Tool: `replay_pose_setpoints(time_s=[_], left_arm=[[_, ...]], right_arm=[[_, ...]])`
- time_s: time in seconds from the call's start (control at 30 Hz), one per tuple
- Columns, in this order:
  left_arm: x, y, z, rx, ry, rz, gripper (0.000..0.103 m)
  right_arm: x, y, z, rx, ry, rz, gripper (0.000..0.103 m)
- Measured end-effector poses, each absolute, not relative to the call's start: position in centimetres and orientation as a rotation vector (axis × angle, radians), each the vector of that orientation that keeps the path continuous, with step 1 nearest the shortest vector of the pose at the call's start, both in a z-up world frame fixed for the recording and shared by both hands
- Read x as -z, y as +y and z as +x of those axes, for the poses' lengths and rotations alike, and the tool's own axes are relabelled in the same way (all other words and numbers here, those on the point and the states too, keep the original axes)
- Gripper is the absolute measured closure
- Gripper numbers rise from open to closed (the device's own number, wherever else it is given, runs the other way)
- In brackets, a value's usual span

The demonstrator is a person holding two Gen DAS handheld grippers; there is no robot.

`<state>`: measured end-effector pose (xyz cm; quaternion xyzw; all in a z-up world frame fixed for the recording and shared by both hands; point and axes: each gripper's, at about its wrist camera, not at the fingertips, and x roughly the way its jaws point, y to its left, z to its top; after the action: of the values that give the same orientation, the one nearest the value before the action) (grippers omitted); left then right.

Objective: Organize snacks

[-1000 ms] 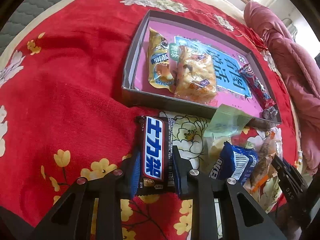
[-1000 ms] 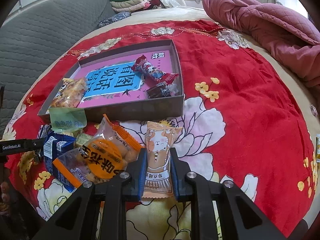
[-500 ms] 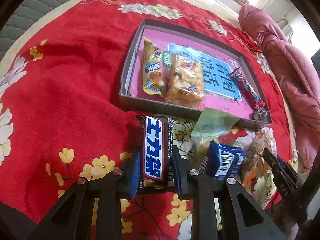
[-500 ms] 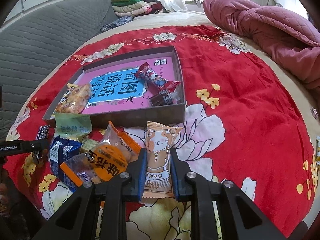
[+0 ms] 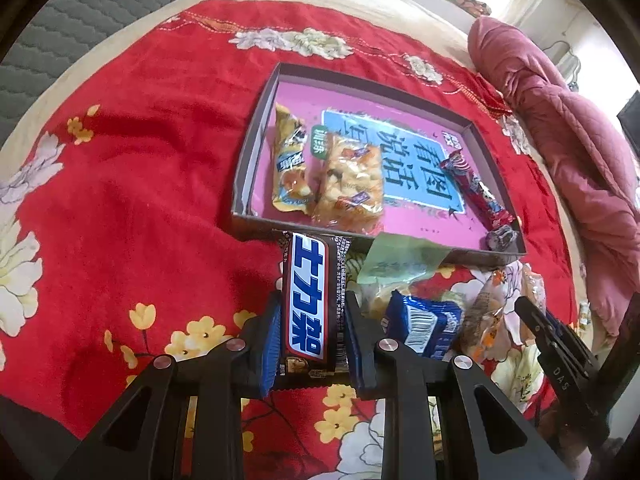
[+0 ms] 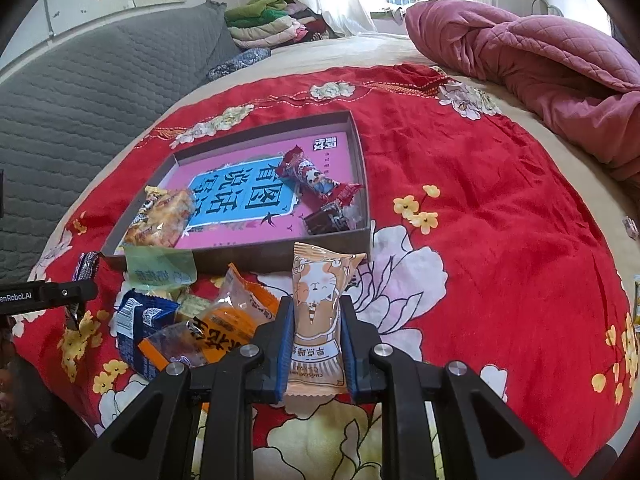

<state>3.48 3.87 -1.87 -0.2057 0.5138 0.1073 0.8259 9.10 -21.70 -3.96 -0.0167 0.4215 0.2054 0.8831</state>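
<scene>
Two handheld grippers each carry a snack above a bed spread with a red floral blanket [image 5: 132, 184]. Nearest in the left wrist view, the left gripper [image 5: 311, 336] has its fingers closed narrow on a dark chocolate bar [image 5: 306, 300] with a blue label, its long axis running straight ahead along the fingers. In the right wrist view, the right gripper [image 6: 316, 344] is clamped on an orange cat-print packet [image 6: 318, 312], also pointing lengthwise forward. Between the two grippers, loose on the blanket, lie a blue biscuit pack [image 5: 424, 328], an orange-edged clear packet [image 6: 212, 336] and a pale green packet [image 5: 394, 258]. Just beyond them sits the shallow box [image 5: 248, 168] with a pink floor — already holding a yellow bun packet [image 5: 290, 168], a clear cracker bag [image 5: 350, 184], a red candy stick [image 5: 476, 188] and a small dark sweet [image 5: 500, 237]. Both held snacks point at the box's near wall, the chocolate bar's far tip looking almost level with it, so the drop likely needs only a short forward carry over that wall — the left gripper seems marginally closer. Farthest off, a pink quilt [image 6: 532, 56] is bunched up.
</scene>
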Motion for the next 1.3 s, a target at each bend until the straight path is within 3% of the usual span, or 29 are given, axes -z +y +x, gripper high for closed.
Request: replay_pose_setpoints(time_s=[1.3], left_arm=[[-1.8,2.1,6.5,-0.200,1.012,-0.384,0.074]], right_arm=[[0.6,-21.7,10.1,-0.476,0.703,0.014,0.081]])
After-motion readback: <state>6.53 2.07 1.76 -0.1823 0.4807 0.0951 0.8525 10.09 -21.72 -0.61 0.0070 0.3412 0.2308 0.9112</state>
